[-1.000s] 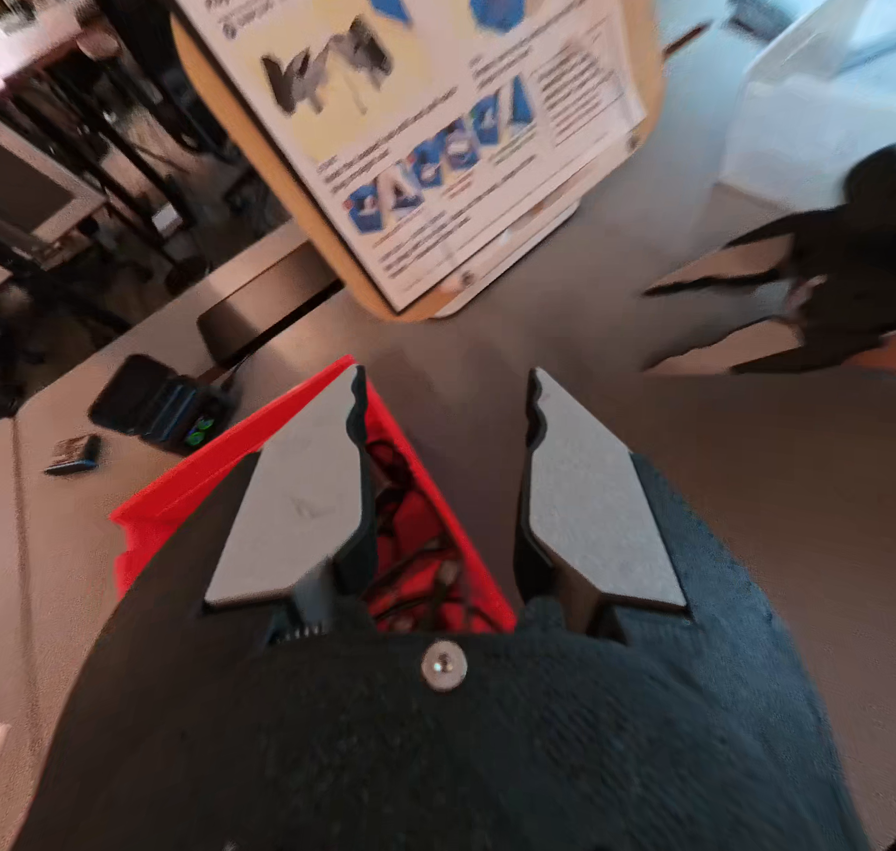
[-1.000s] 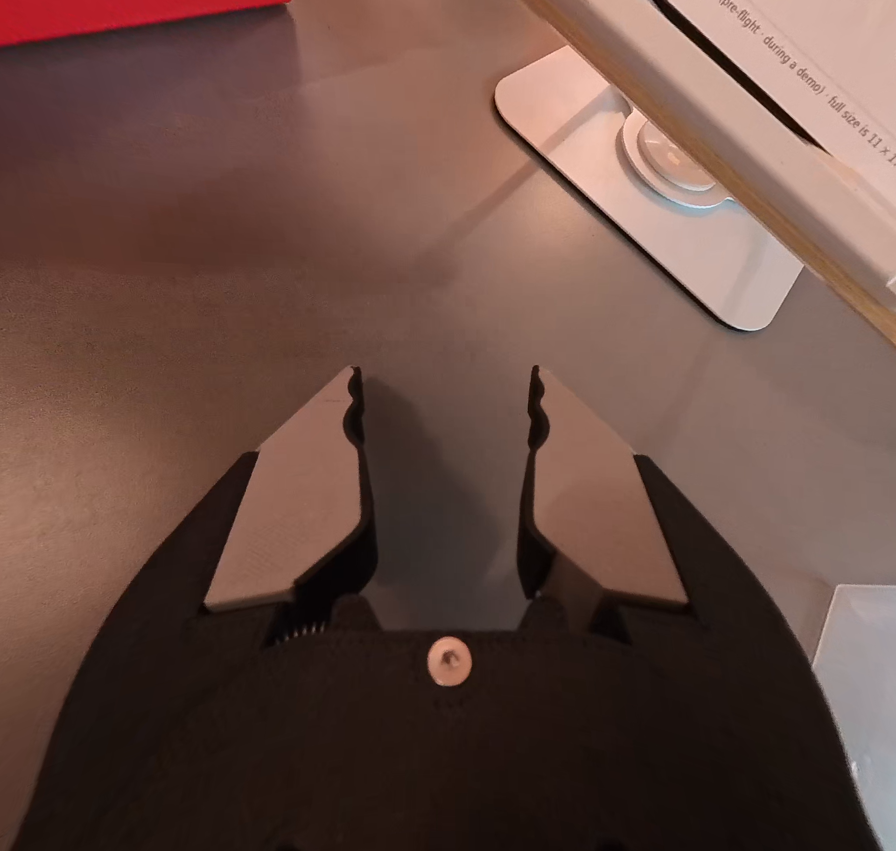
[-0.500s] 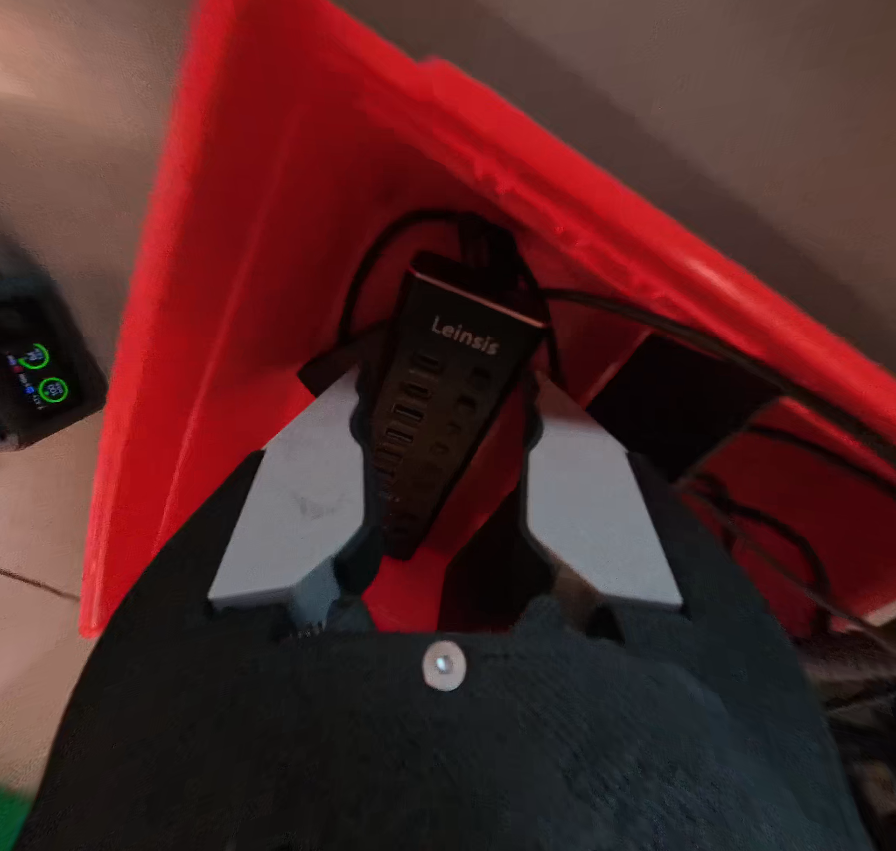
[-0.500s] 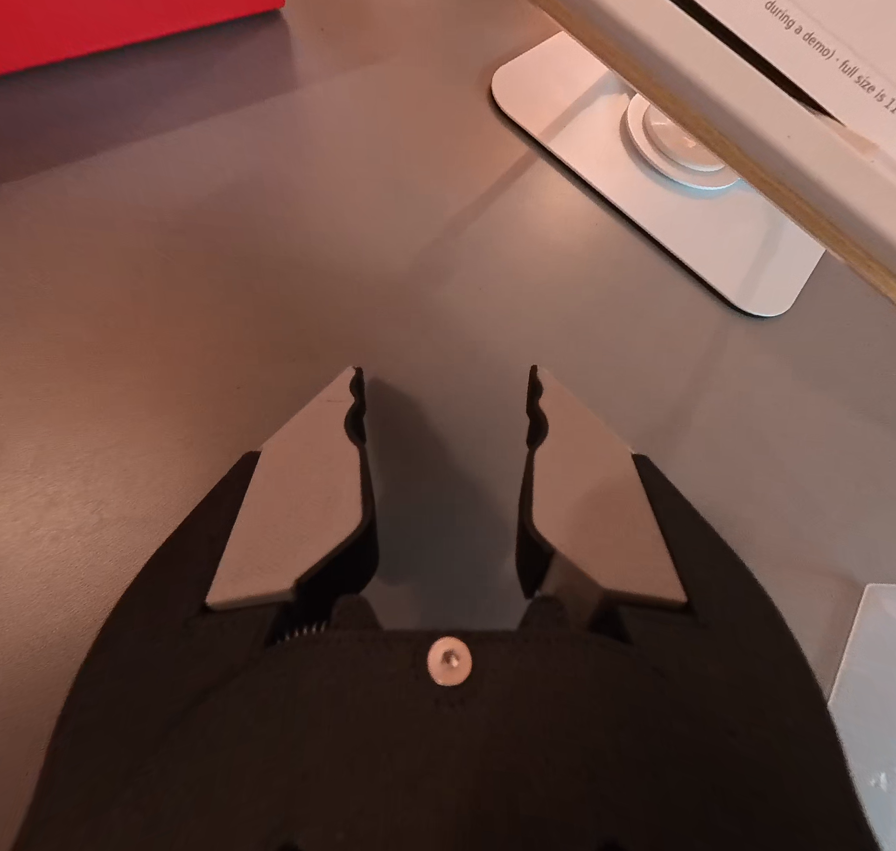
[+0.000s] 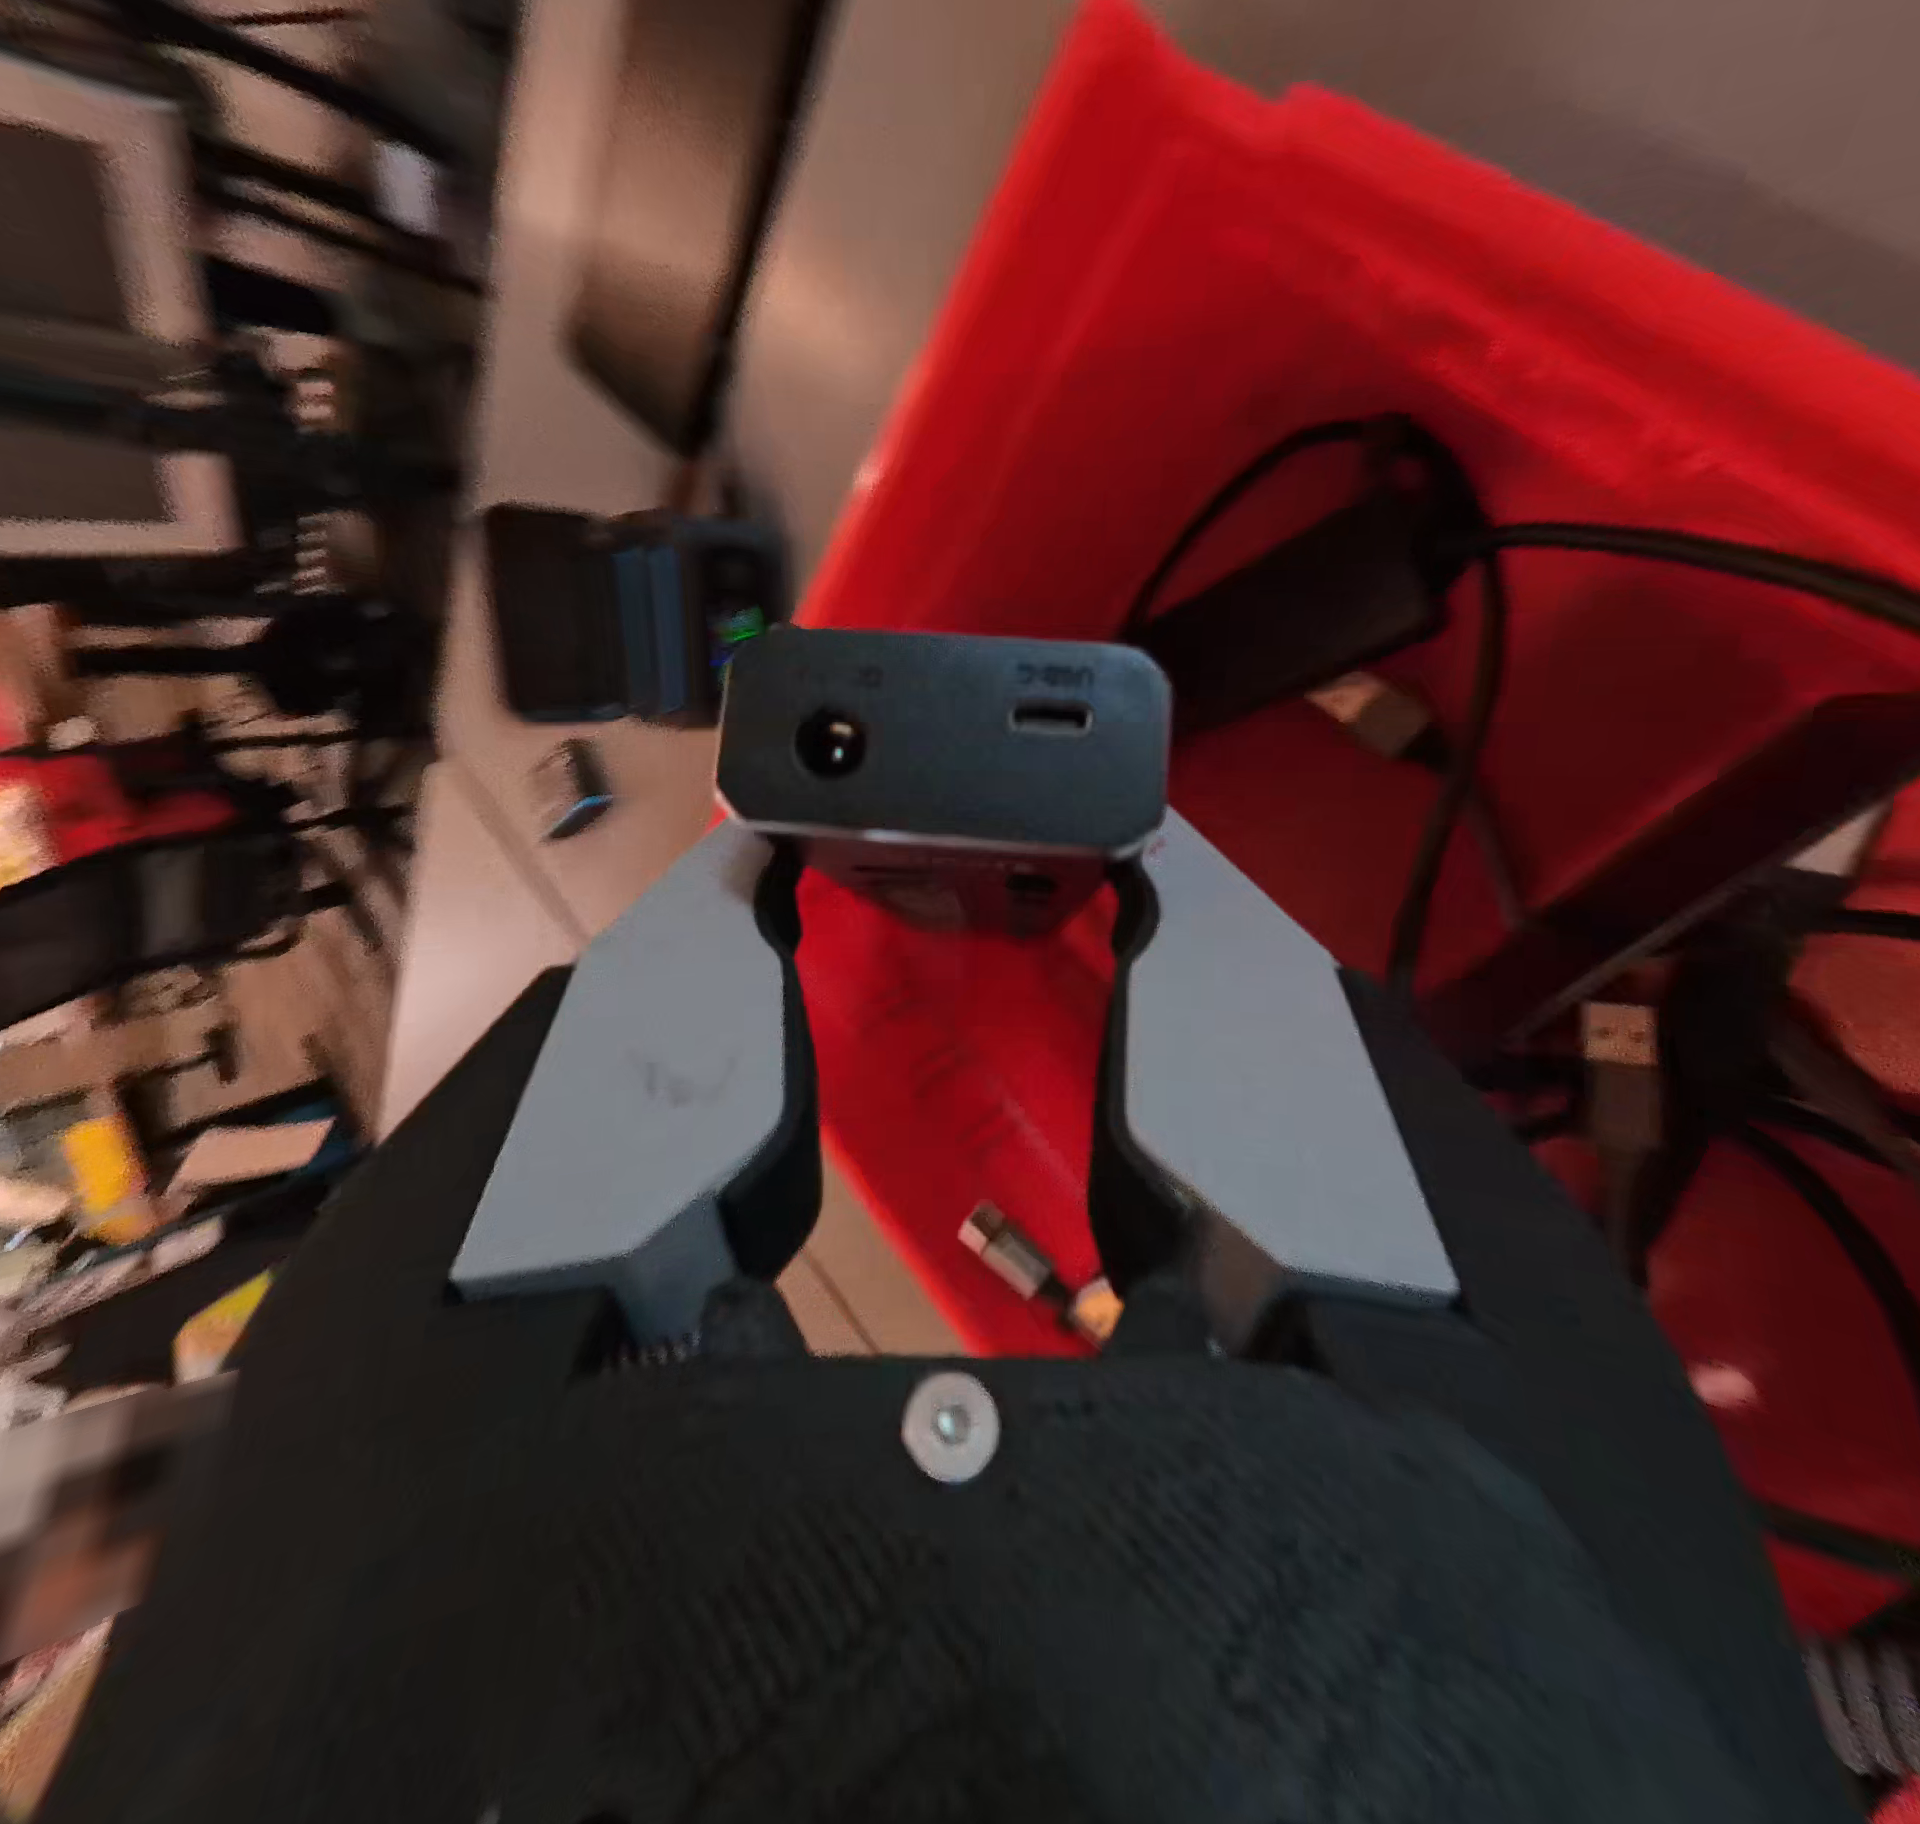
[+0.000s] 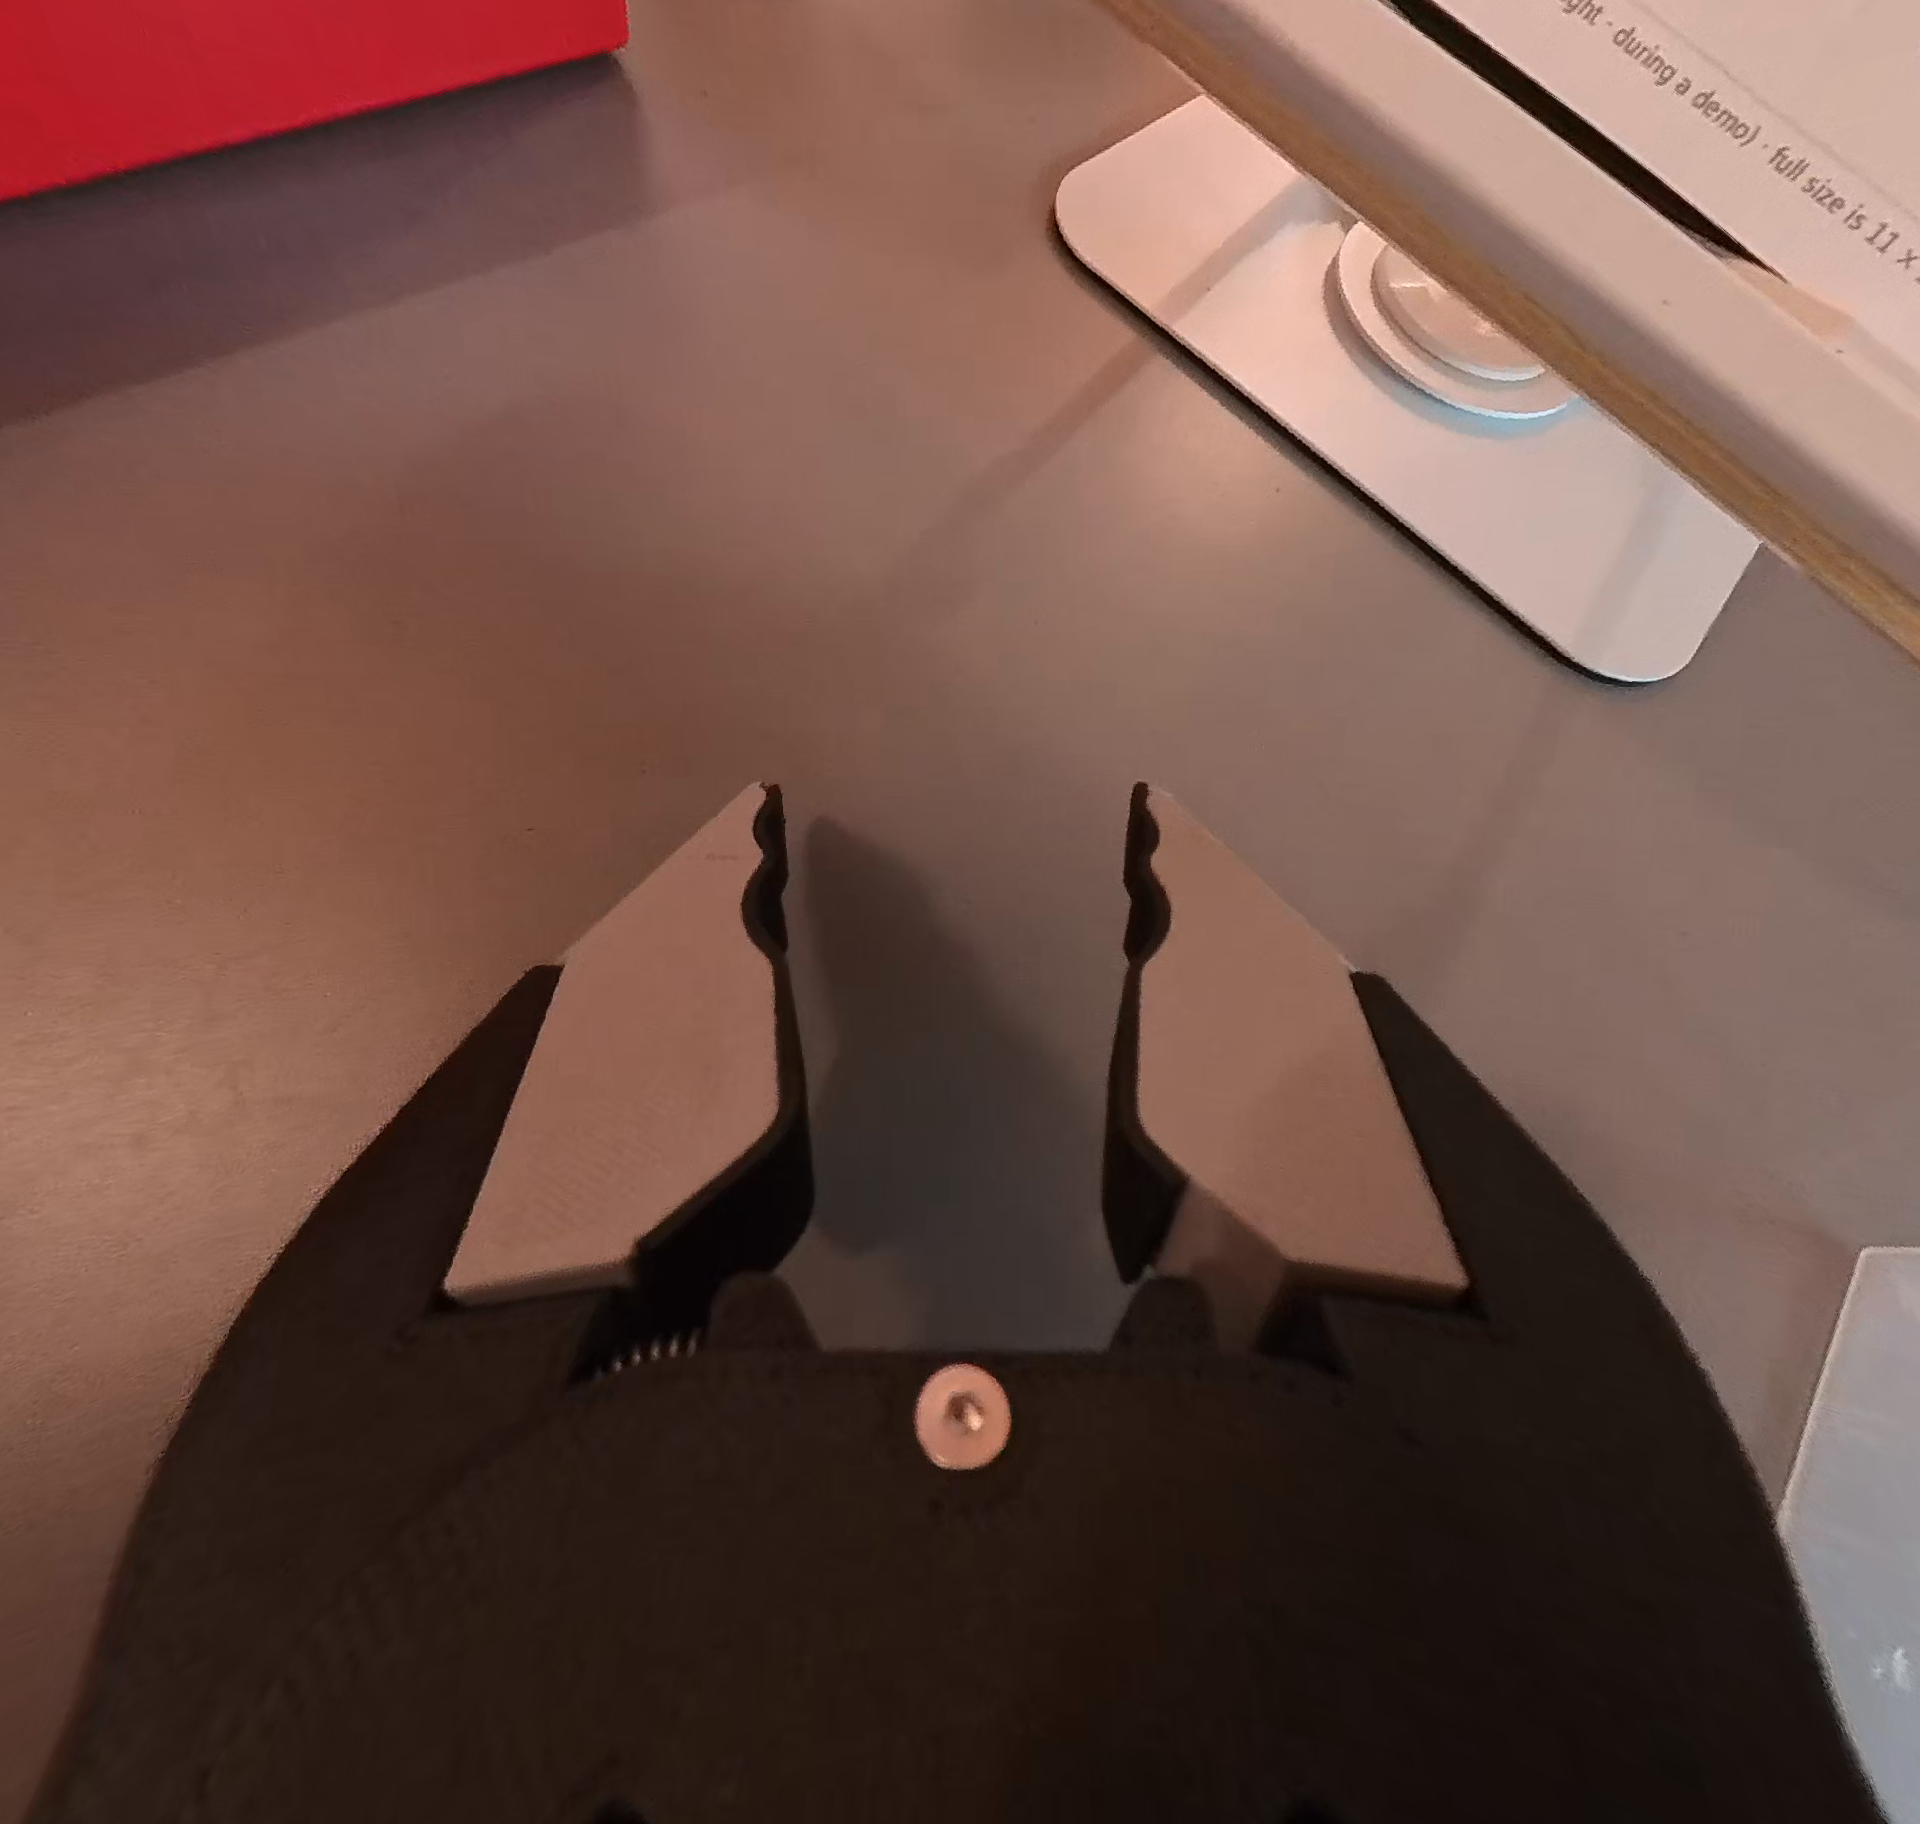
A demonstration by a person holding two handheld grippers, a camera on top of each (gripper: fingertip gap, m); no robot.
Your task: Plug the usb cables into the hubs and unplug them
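Left tool (image 5: pixel 951 870) clamped on a black USB hub (image 5: pixel 943 740), fingertips pressed against its two sides, hub raised above the open red bin (image 5: pixel 1299 340) and turned end-on toward the camera. On that end face, a round socket at the left and a small oval port at the right. Below and behind the hub, inside the bin, a tangle of black cables (image 5: pixel 1455 694), several with metal USB plugs lying loose: one plug (image 5: pixel 1371 714) near the bin's back wall, another (image 5: pixel 1616 1042) farther right, a short silver connector (image 5: pixel 1023 1255) on the bin floor between the left tool's fingers. A second dark hub-like block (image 5: pixel 1288 600) resting deeper in the bin with a cable running out of it; hard to tell more through the blur. Left of the bin, on the grey tabletop (image 5: pixel 810 216), a small dark case (image 5: pixel 623 611) with a lit green indicator. Background beyond badly smeared, nothing there identifiable. Right tool (image 6: pixel 956 808) spread apart and holding nothing, poised low over bare tabletop (image 6: pixel 520 631), its shadow falling just under the fingers. Ahead to the right, a white flat stand base (image 6: pixel 1455 486) with a round mount, carrying a tilted wooden-edged board (image 6: pixel 1558 247) covered by a printed sheet. Red bin wall (image 6: pixel 291 18) at upper left, well apart from the right tool. A pale translucent edge (image 6: pixel 1860 1525) at the lower right corner, nature unclear.
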